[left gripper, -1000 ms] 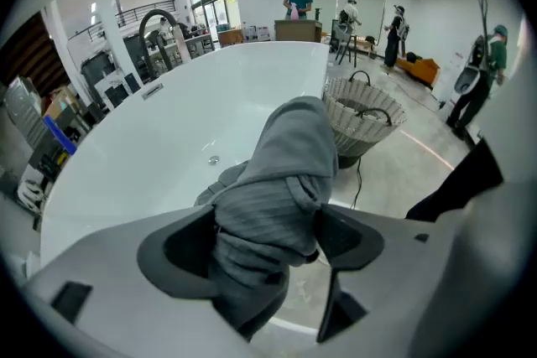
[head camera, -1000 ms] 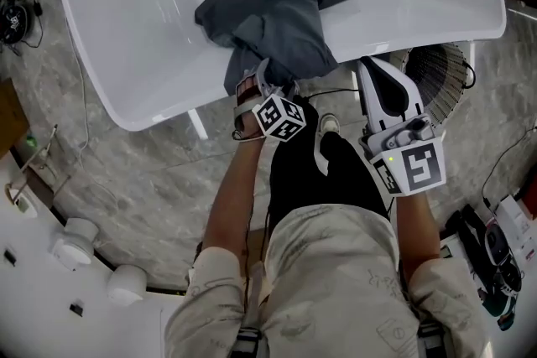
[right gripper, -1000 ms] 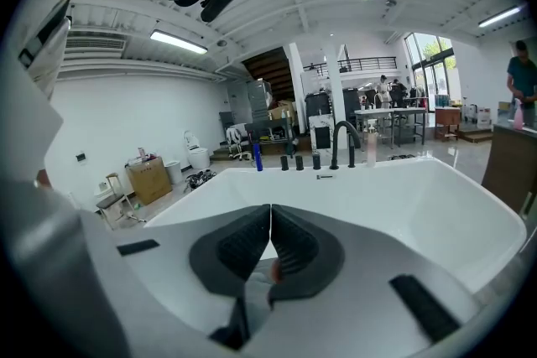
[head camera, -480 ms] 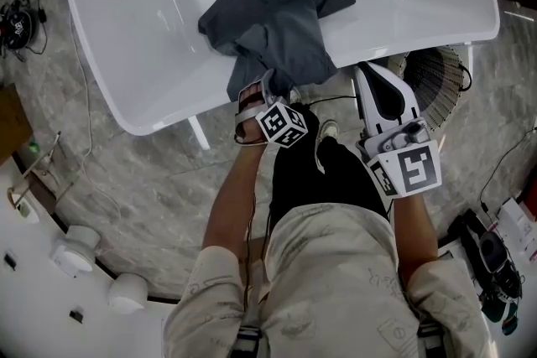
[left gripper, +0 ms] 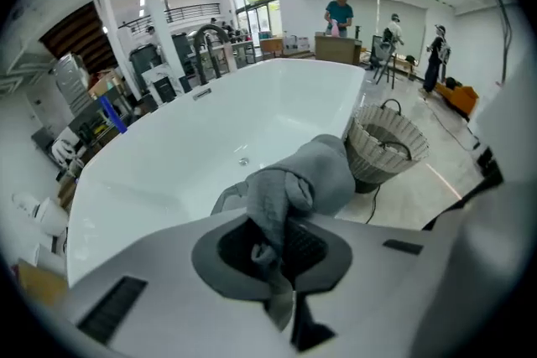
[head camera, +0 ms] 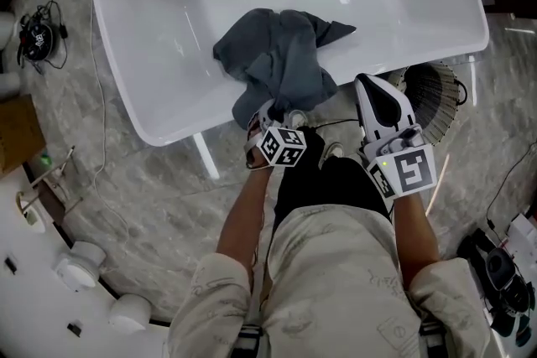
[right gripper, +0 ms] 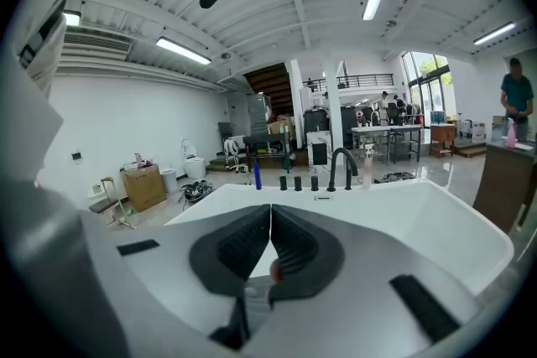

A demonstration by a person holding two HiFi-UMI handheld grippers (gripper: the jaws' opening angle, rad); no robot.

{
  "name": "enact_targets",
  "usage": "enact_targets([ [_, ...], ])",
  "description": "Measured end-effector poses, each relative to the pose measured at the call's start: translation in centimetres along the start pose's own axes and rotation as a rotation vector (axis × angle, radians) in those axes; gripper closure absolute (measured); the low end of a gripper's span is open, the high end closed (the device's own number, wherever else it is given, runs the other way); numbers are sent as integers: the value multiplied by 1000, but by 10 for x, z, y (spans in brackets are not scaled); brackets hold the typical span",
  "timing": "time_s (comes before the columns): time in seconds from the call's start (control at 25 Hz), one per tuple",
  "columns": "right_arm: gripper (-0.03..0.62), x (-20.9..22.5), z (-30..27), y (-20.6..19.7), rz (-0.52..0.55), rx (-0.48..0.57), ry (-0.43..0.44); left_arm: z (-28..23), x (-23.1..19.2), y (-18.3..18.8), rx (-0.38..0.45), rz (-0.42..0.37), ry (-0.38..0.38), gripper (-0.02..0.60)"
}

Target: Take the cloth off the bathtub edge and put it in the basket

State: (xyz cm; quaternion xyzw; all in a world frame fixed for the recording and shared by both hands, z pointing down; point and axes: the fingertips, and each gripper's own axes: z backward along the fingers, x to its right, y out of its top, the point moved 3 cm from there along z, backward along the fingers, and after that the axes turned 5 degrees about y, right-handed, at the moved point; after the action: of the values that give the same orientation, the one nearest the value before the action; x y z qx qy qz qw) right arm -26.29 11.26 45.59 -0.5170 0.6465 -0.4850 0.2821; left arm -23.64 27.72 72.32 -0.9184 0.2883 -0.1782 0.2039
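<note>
Left hand-held gripper (head camera: 281, 113) just closed on cloth (head camera: 281, 63) over bathtub edge (head camera: 394, 59)

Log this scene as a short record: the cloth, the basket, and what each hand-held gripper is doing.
cloth: grey, draped over the near edge of the bathtub
basket: on the floor beside the tub, near the right hand-held gripper; the cloth is not in it
left hand-held gripper: jaws have just been closing, now shut on a fold of the cloth
right hand-held gripper: shut, nothing between its jaws
stage: cloth gripped, not yet off the edge
</note>
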Motion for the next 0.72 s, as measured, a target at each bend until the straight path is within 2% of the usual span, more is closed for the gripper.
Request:
enact_targets([
  [0.28,606,-5,22,15,1,35,-10,56,-21,32,130,185,70,555],
  [0.72,606,-6,59,46,27,147,-6,163,-53,108,443,350,186,555],
])
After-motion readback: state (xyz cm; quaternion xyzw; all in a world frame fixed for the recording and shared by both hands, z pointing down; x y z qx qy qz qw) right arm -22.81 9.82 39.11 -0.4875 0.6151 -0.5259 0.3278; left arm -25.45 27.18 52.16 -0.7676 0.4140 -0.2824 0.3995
